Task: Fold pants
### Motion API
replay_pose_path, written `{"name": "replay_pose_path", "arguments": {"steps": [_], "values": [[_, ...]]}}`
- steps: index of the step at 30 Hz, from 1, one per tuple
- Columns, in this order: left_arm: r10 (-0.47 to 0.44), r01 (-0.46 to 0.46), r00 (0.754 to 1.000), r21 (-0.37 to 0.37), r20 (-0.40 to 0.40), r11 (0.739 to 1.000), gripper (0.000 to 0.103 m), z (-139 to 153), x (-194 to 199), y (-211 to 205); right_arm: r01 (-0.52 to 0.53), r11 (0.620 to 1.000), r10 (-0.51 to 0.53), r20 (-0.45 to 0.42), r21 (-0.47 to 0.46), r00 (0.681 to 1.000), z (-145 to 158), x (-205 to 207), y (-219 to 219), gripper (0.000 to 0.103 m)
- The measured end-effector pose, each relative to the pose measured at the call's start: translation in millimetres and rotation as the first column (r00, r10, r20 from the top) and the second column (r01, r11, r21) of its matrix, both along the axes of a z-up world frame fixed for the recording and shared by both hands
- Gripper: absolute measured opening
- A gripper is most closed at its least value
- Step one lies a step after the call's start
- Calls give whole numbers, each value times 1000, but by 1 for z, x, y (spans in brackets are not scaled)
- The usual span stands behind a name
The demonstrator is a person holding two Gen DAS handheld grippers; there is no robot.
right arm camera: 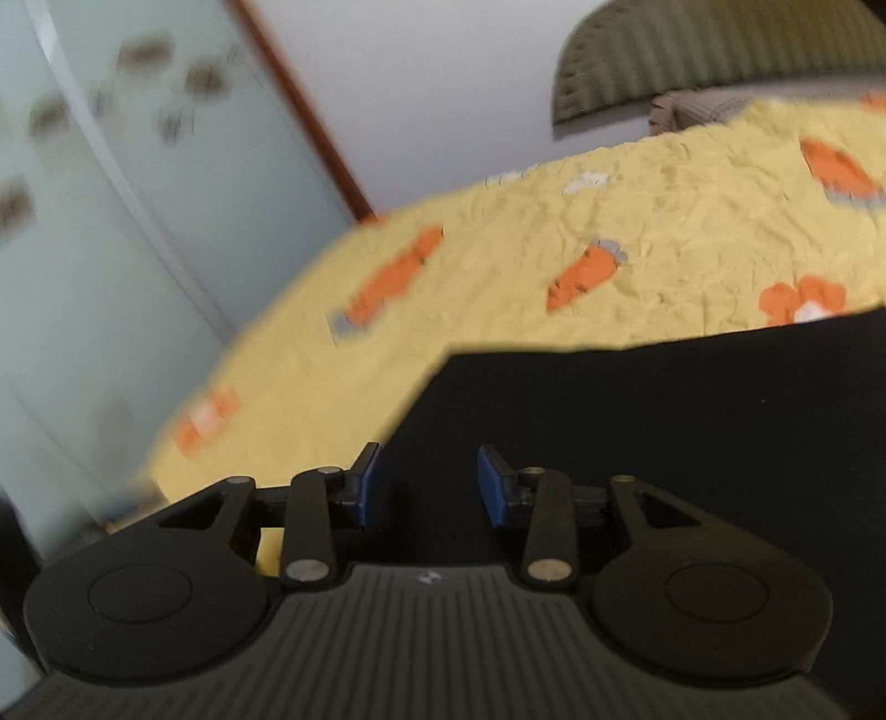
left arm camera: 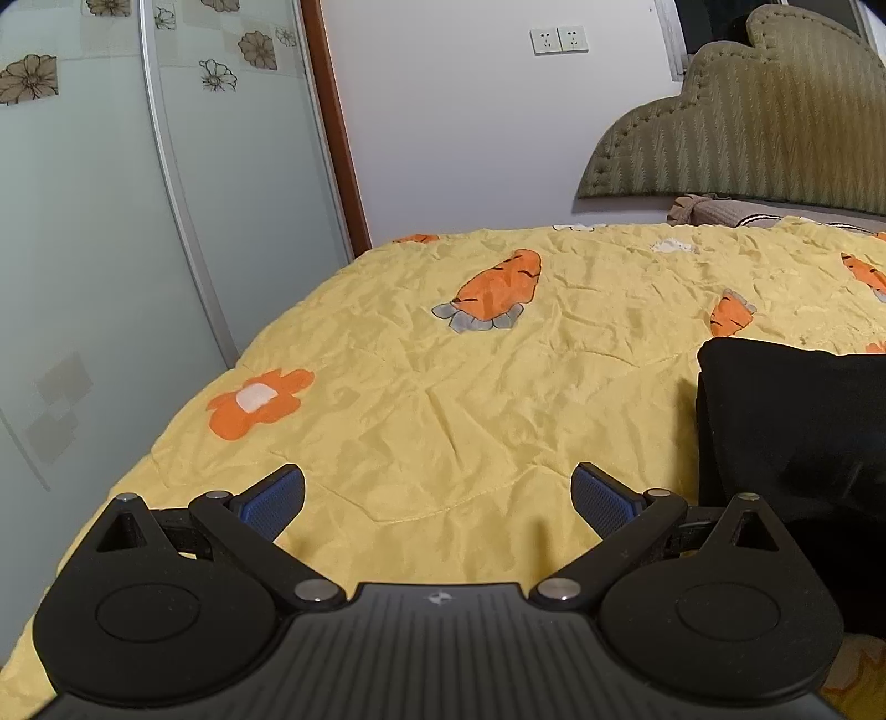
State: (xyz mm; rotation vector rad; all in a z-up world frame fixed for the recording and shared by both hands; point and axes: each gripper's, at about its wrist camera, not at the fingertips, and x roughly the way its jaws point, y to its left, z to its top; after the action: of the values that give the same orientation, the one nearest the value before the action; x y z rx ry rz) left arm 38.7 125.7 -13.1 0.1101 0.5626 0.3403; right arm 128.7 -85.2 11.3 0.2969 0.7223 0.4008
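The left claw (left arm camera: 437,501) is seen spread wide at the bottom of the left wrist view, its blue pads (left arm camera: 274,501) far apart and nothing caught between them. Only the yellow bedspread (left arm camera: 443,387) is framed by the jaws, and it cannot be told whether the pads touch it. The black pants (left arm camera: 792,421) are found at the right edge of that frame, lying in a folded heap just beside the right-hand pad but apart from it.

In the right wrist view, which is blurred, the right claw (right arm camera: 429,484) is shown partly open at lower centre, with a clear gap between its blue pads (right arm camera: 493,493). The pants (right arm camera: 664,421) are seen directly under and beyond the jaws, filling the lower right of the frame; dark cloth is seen in the gap, but no pad is pressed on it, so the cloth is released rather than gripped. One straight edge of the pants is laid across the frame from centre to right.

Further out, carrot and flower prints are scattered over the bedspread. A padded headboard (left arm camera: 747,122) is placed at upper right, a glass sliding door (left arm camera: 111,221) with flower patterns at left, and a pair of wall sockets (left arm camera: 559,40) at top centre.
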Motion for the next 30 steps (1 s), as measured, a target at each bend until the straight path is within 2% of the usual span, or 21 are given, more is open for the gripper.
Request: {"name": "replay_pose_path", "arguments": {"steps": [2,5,6,7,11,12,13,16,17,19,21,23,25,27,28,30], "values": [[-1,1,1000,0,-4,1000,103,1,0,0,-82,984,83,1,-157,997,-12,-3,26,36],[1,-1,1000,13,-1,1000,103,2,-2,0,-120,905,171,90,-408,981,-23,-16,59,39],[2,-2,1000,13,1,1000,103,3,-2,0,-119,884,187,107,-453,977,-22,-19,64,40],[3,-3,1000,6,8,1000,103,5,-2,0,-114,880,188,118,-462,975,-18,-20,65,41],[-38,40,999,-67,30,997,103,13,3,-1,-108,930,164,133,-352,977,-3,-22,45,43],[-53,55,998,-72,34,996,103,15,5,-4,-118,931,173,131,-346,976,-3,-22,43,45],[-67,70,997,-68,38,995,103,16,7,-9,-145,922,197,113,-359,974,-6,-22,45,52],[-145,145,989,33,-15,989,103,8,17,-32,-188,873,258,99,-450,961,-20,-26,57,57],[-152,154,988,75,-33,985,103,3,18,-39,-179,875,253,109,-449,961,-20,-26,56,59],[-155,157,988,109,-23,982,103,-1,16,-44,-170,909,223,99,-380,970,-12,-21,45,59],[-184,189,982,113,-47,976,103,-6,16,-46,-141,902,205,119,-407,971,-6,-17,37,57],[-170,174,985,125,-40,977,103,-9,13,-46,-72,903,155,163,-423,974,2,-8,27,57],[-179,180,984,115,-16,977,103,-6,10,-45,-52,931,122,176,-361,977,11,7,15,54],[-211,211,977,57,-20,976,103,-2,11,-43,-50,954,103,167,-295,981,18,23,7,45],[-230,231,973,29,-27,973,103,-3,12,-44,-62,959,108,153,-278,982,18,31,7,38],[-254,254,966,2,-45,967,103,-7,16,-48,-84,962,119,122,-260,985,14,47,9,31]]}}
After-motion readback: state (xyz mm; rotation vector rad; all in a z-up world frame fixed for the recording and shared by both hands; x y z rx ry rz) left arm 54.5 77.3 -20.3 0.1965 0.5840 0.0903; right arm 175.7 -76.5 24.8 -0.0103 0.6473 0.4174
